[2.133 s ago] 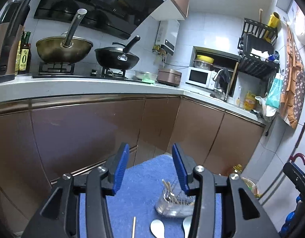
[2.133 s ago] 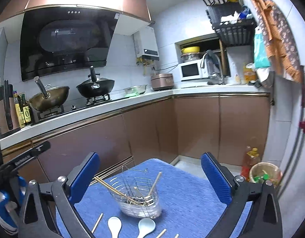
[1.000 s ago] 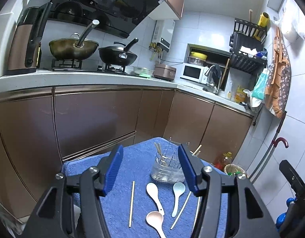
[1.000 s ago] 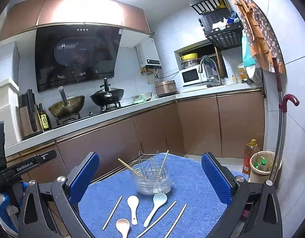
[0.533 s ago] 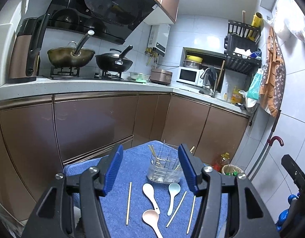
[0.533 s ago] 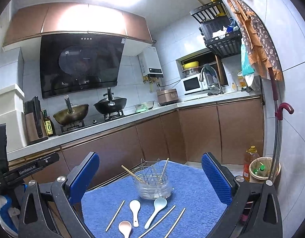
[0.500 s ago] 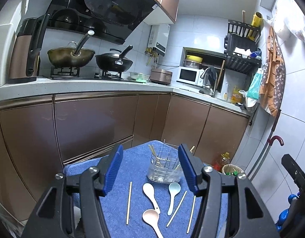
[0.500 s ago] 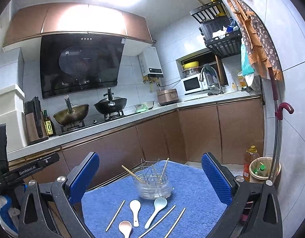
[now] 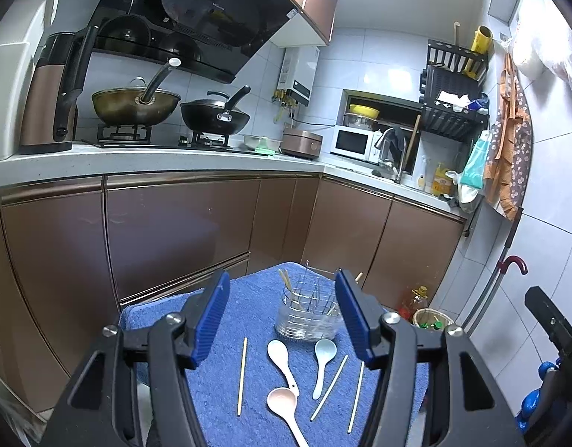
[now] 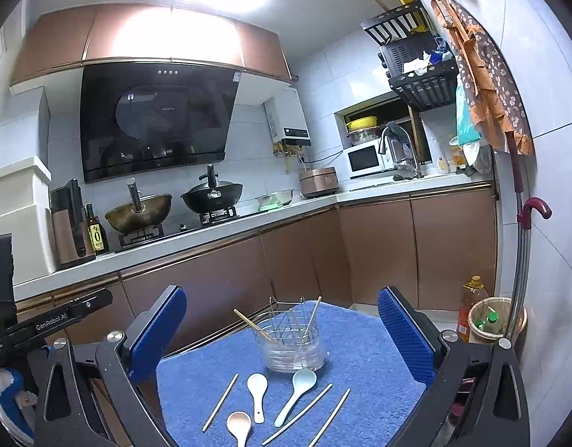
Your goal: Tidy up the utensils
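While both claws gape empty above the spoons [image 10: 257, 387], the left claw's [image 9: 282, 314] body reads "GenRobot.AI".

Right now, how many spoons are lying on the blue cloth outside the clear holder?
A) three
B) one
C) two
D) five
A: the white spoon, the pale blue spoon and the pink spoon lie on the blue cloth in front of the clear holder.

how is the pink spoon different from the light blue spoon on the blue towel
The pink spoon lies nearest the camera, well clear of the utensil holder; the light blue spoon lies with its bowl right beside the holder's base. Their handles run opposite ways. They differ in colour, pale pink against pale blue. Both lie flat and loose on the blue towel.
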